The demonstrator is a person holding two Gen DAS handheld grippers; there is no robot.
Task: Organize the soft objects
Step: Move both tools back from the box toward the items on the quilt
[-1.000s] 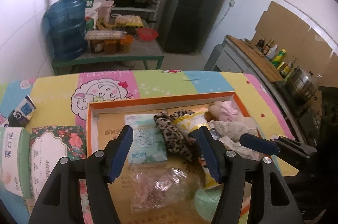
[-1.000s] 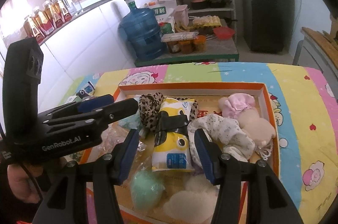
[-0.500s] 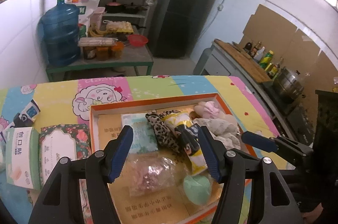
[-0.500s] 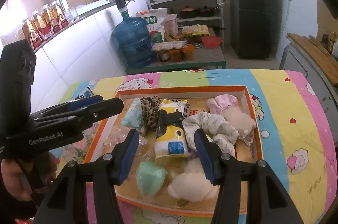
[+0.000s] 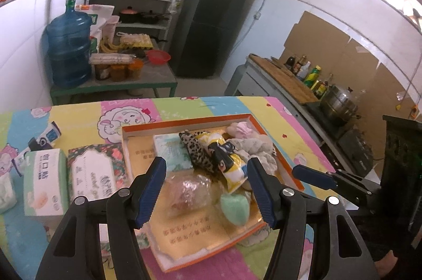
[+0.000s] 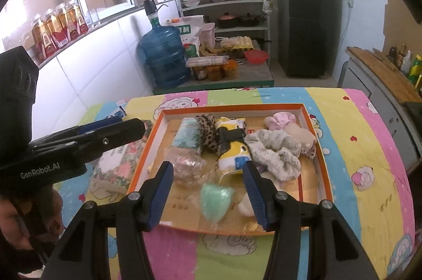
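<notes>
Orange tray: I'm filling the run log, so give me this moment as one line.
left gripper: open, empty | right gripper: open, empty | orange tray: holds soft items | both above tray, nothing gripped

1. The white puff (image 6: 244, 203) in the orange box (image 6: 232, 107) sits half hidden behind the right gripper (image 6: 208, 182).
2. Writing on the white packet (image 5: 43, 182) left of the box is blurred.
3. The box's near edge is partly hidden.
</notes>
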